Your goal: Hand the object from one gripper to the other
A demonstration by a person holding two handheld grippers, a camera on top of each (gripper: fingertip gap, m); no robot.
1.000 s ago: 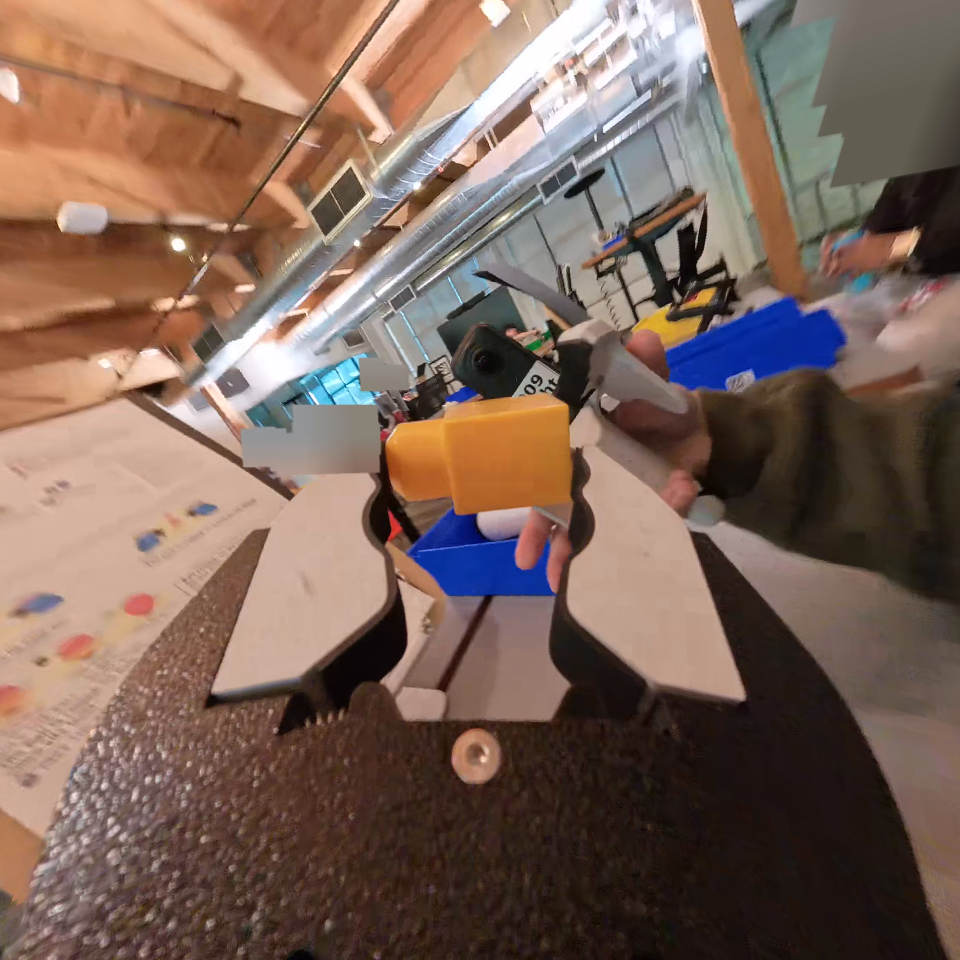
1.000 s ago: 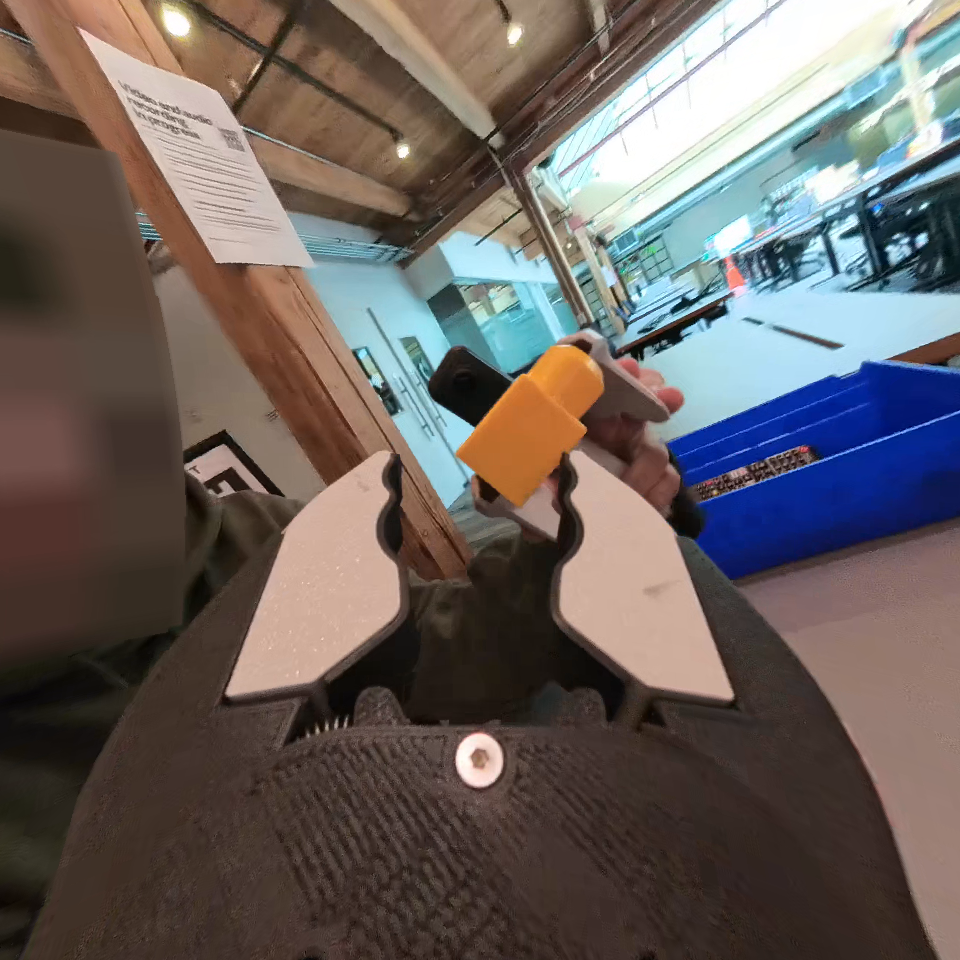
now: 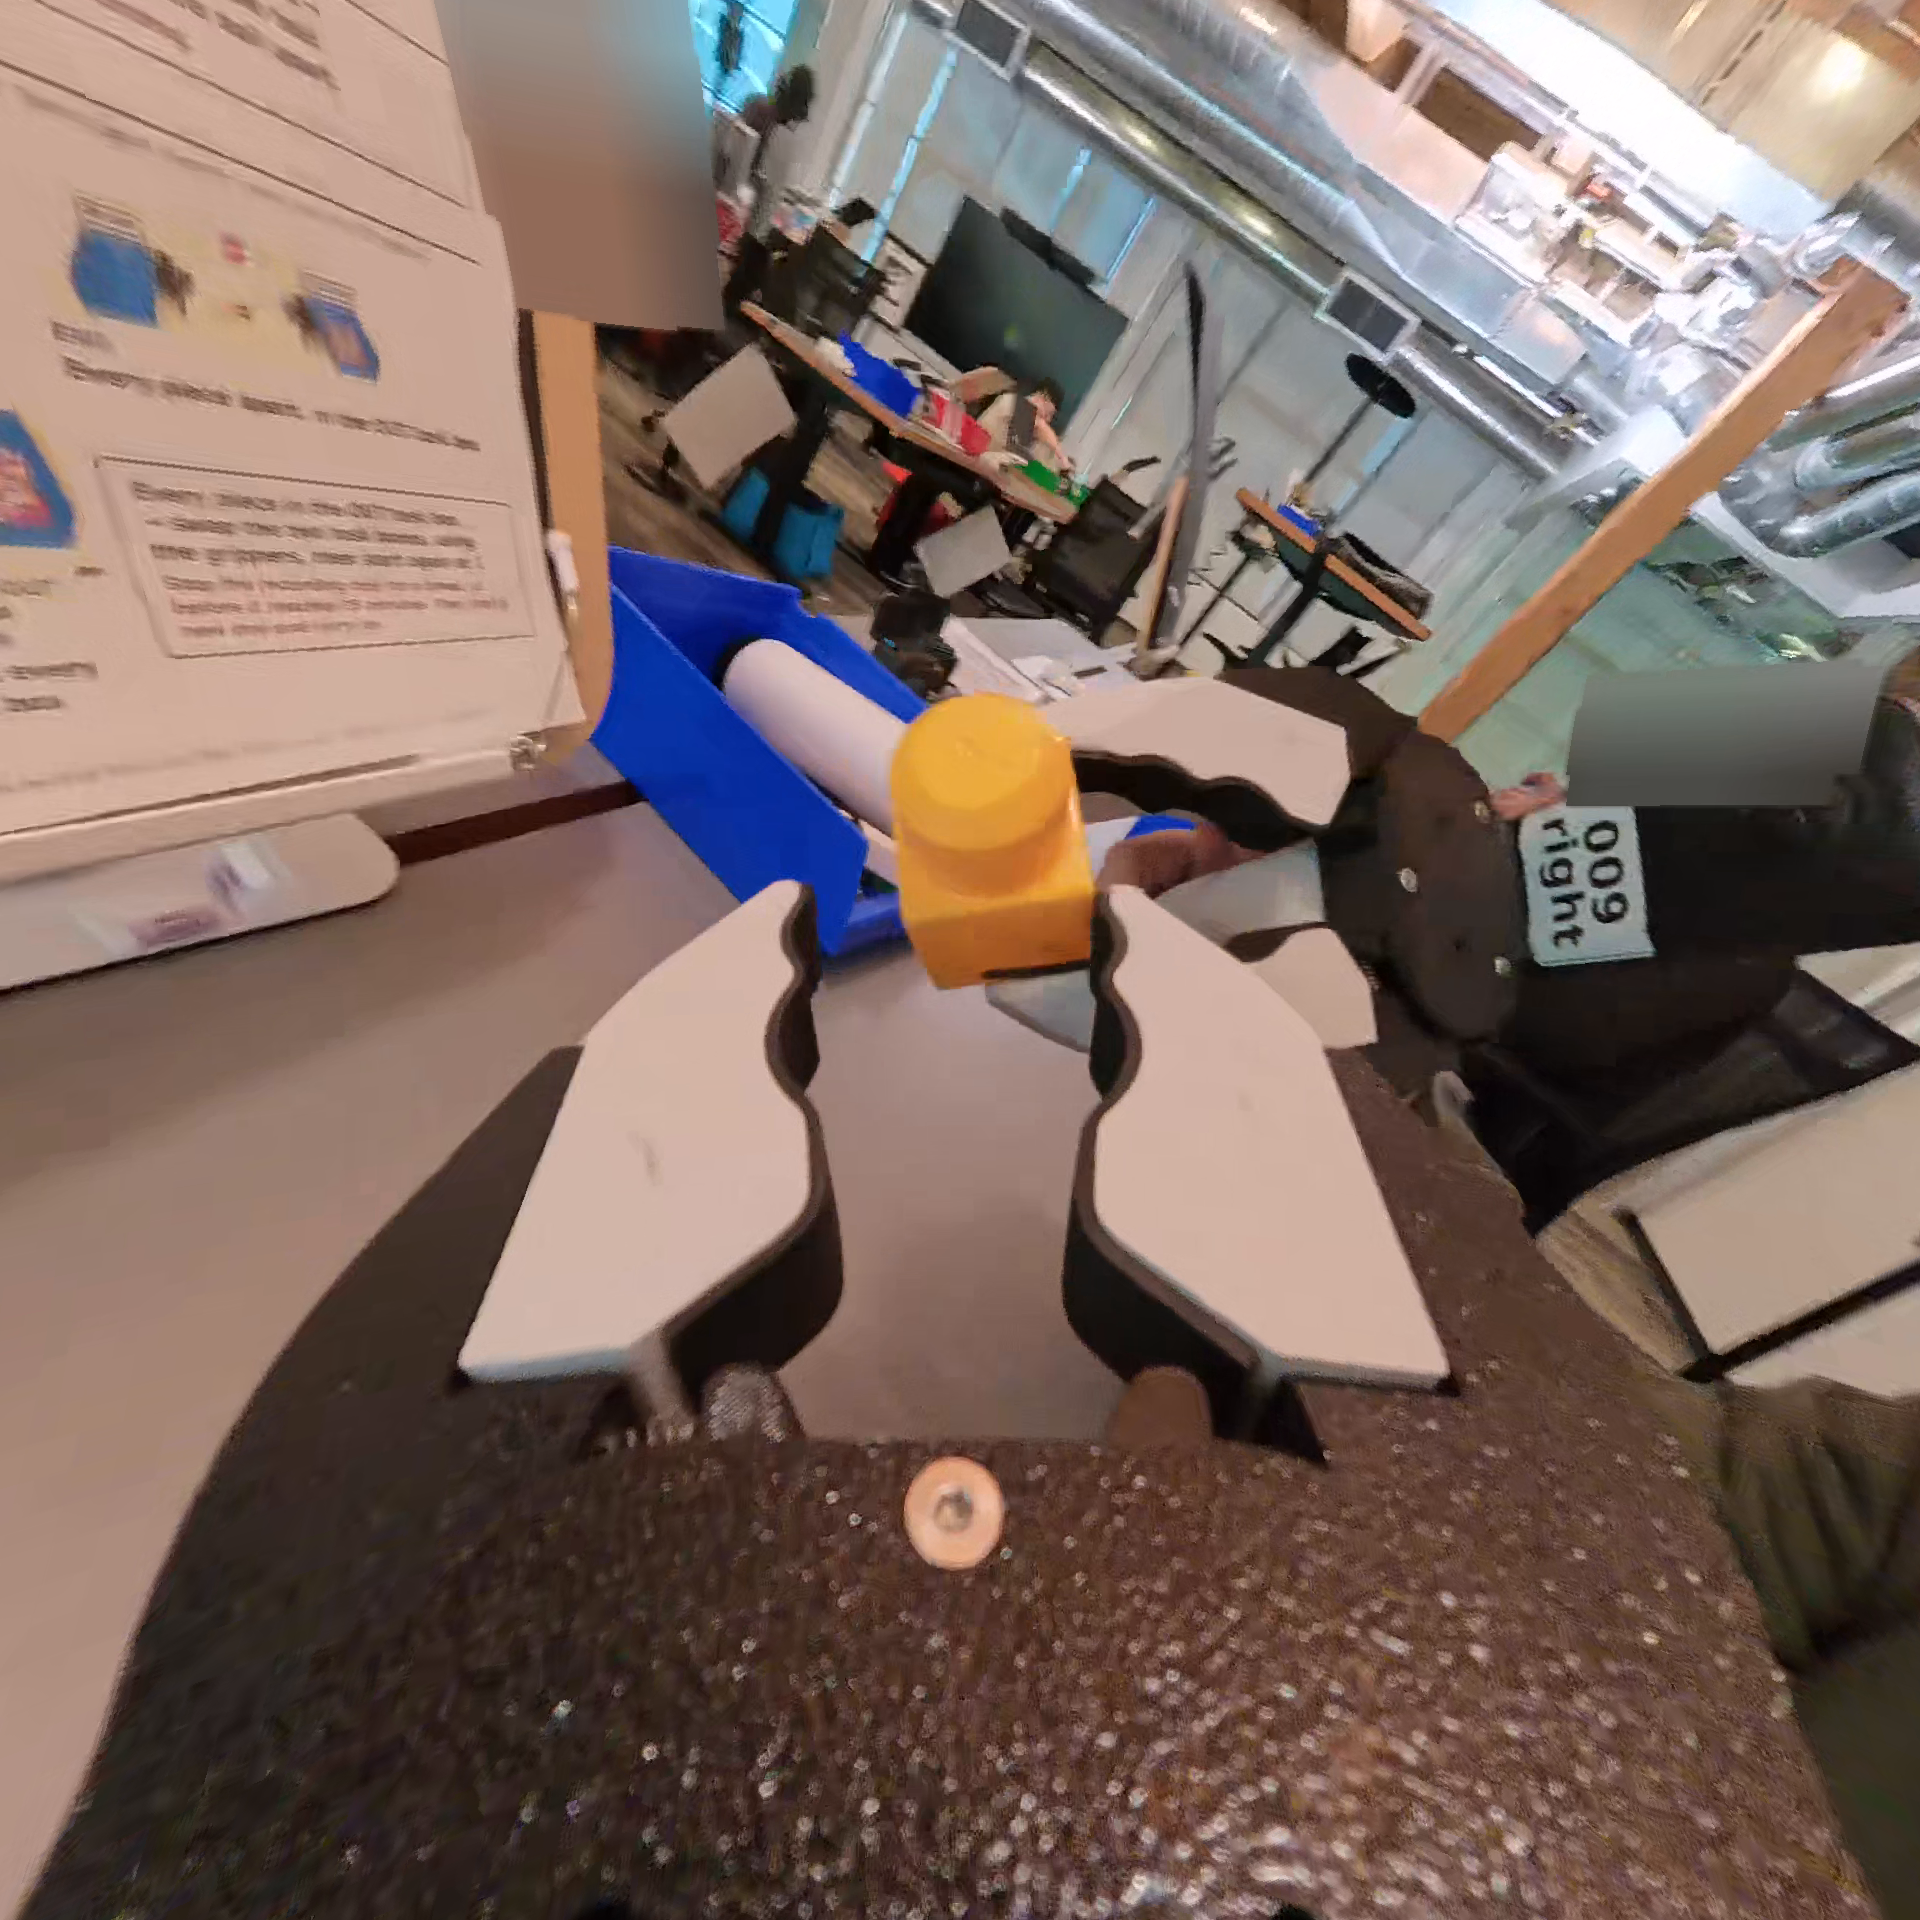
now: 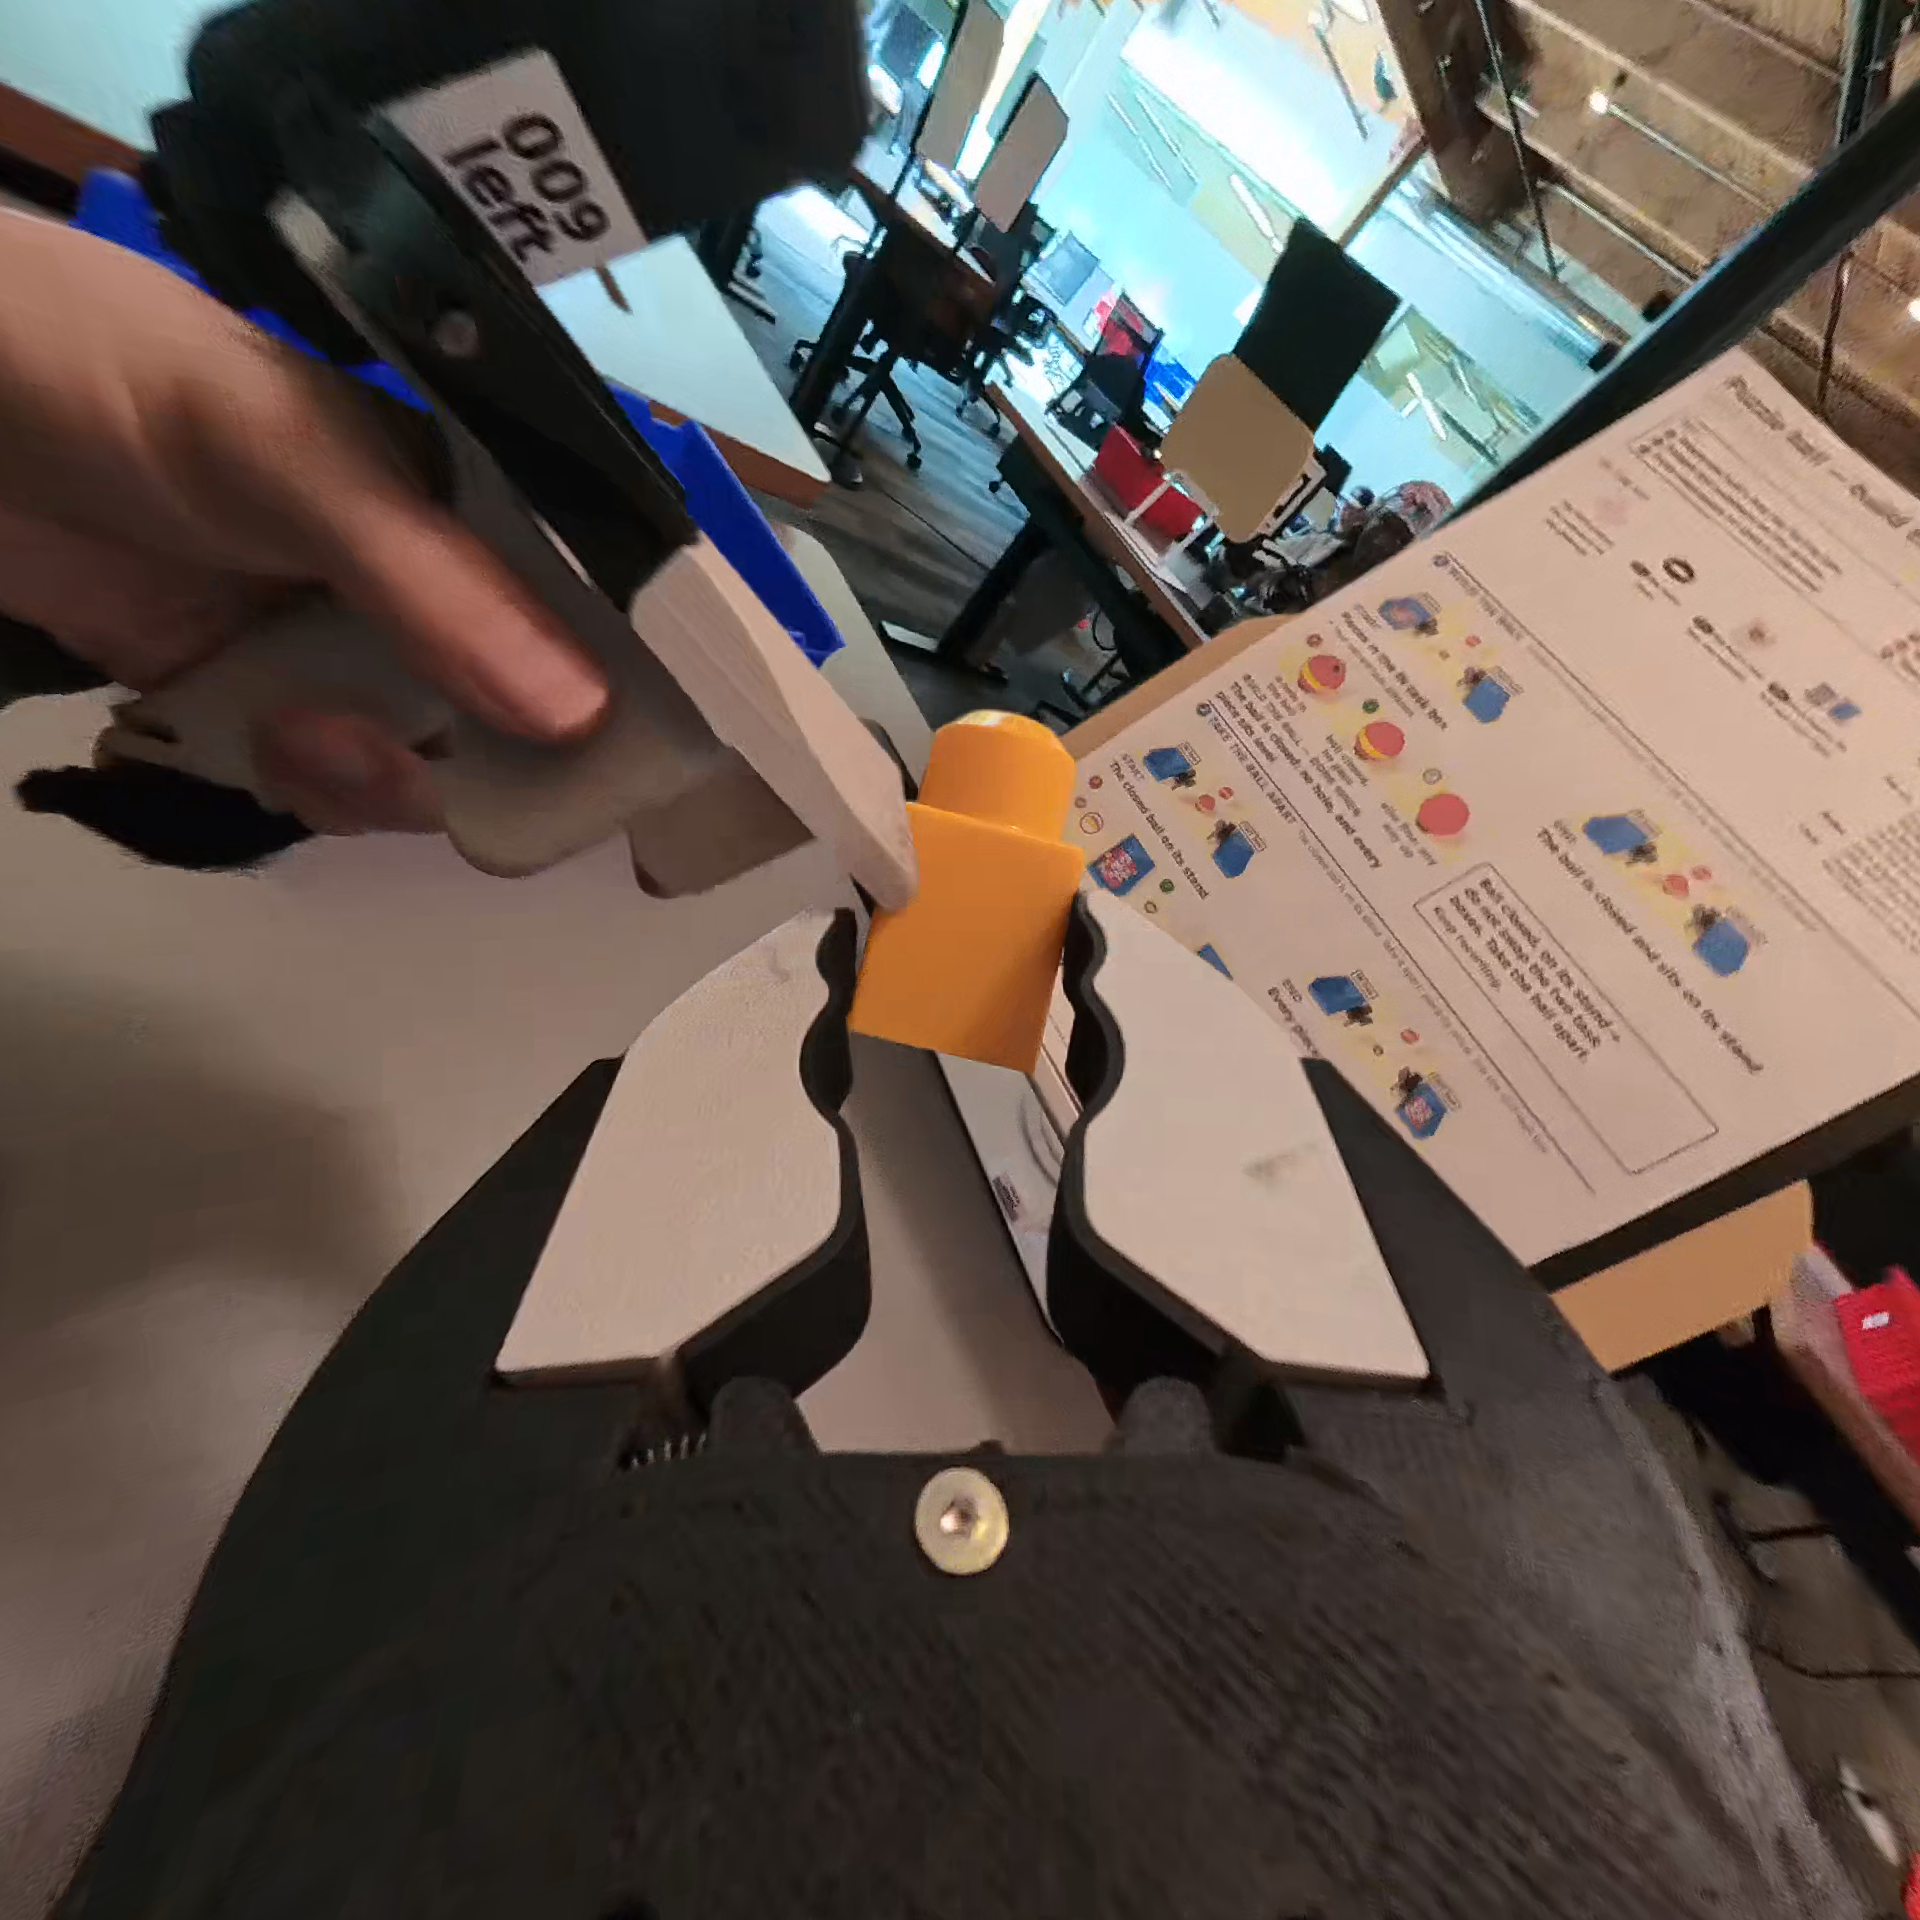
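Block: one yellow block [image 4: 966, 925], a square body with a round stud on top, is in the air above the grey table [image 3: 260, 1039].
Right gripper: the right gripper [image 4: 961, 920] is clenched on the square body, with one finger on each side face.
Left gripper: the left gripper [image 3: 951, 904] is released. Its fingers stand wide apart and only one fingertip touches the block; the other is clear of it.
Key relation: the block sits at the very tips of the right fingers, not deep between them. The left gripper meets it from the side, across the right one.
Long axis: it runs from base to stud, pointing up and away from the right gripper, a little tilted.
Nearer gripper: the right one, I judge, carries the block alone now, so the left only needs to draw back.
Count: one block, two grippers, one hand [image 4: 260, 499] in view, one blue bin [image 3: 707, 748] with one white roll [image 3: 800, 717], one instruction sheet [image 4: 1507, 831].
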